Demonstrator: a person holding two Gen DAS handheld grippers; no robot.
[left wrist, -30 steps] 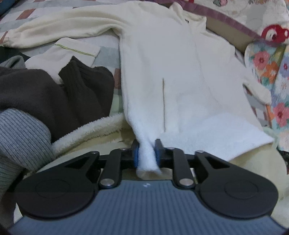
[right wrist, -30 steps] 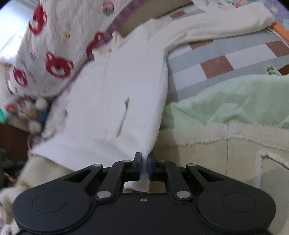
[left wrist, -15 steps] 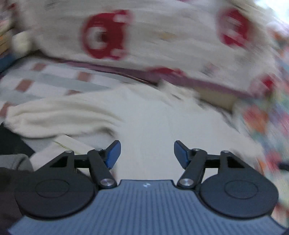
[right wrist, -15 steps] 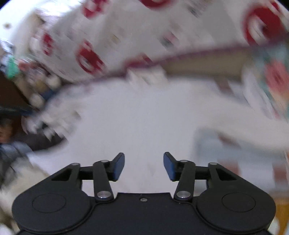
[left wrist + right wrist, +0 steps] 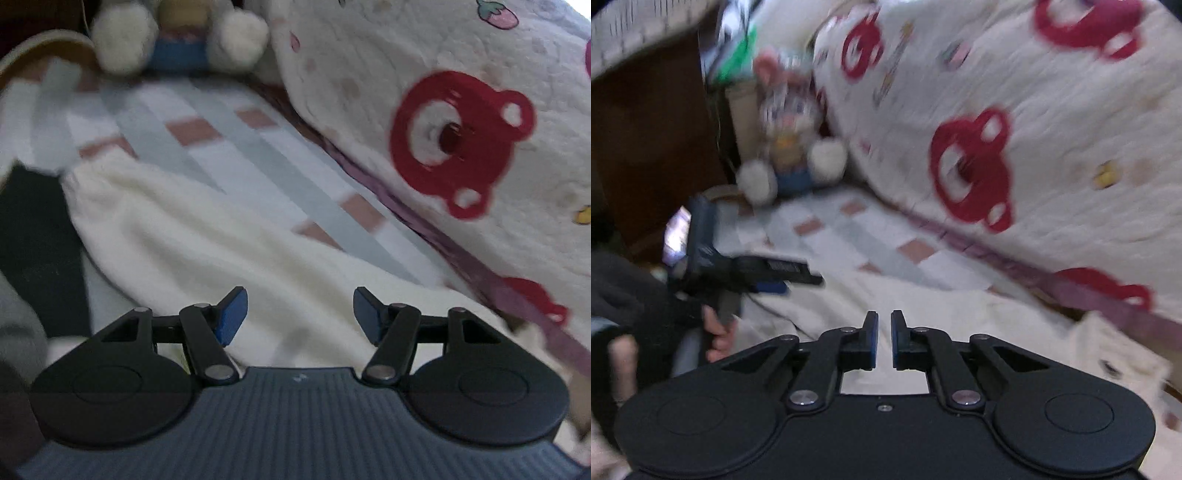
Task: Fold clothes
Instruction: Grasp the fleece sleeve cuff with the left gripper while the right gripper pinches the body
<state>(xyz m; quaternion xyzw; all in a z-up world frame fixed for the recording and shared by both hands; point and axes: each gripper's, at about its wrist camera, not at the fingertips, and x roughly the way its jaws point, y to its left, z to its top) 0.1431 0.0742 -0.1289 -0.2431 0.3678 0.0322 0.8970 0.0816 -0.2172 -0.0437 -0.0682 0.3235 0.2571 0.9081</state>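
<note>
The cream fleece garment lies on the checked bedsheet, its long sleeve running from the left cuff toward the lower right. My left gripper is open and empty, hovering just above the sleeve. In the right wrist view the same garment lies below my right gripper, whose jaws stand nearly closed with a narrow gap and nothing between them. The left gripper also shows there at the left, held in a hand.
A white quilt with red bear prints is piled along the right and back. A plush toy sits at the bed's far corner. Dark and grey clothes lie at the left. The checked sheet shows between the sleeve and the quilt.
Both grippers let go of the garment's hem and opened. They moved up toward the left sleeve and shoulder. The right gripper's jaws have since closed to a narrow gap.
</note>
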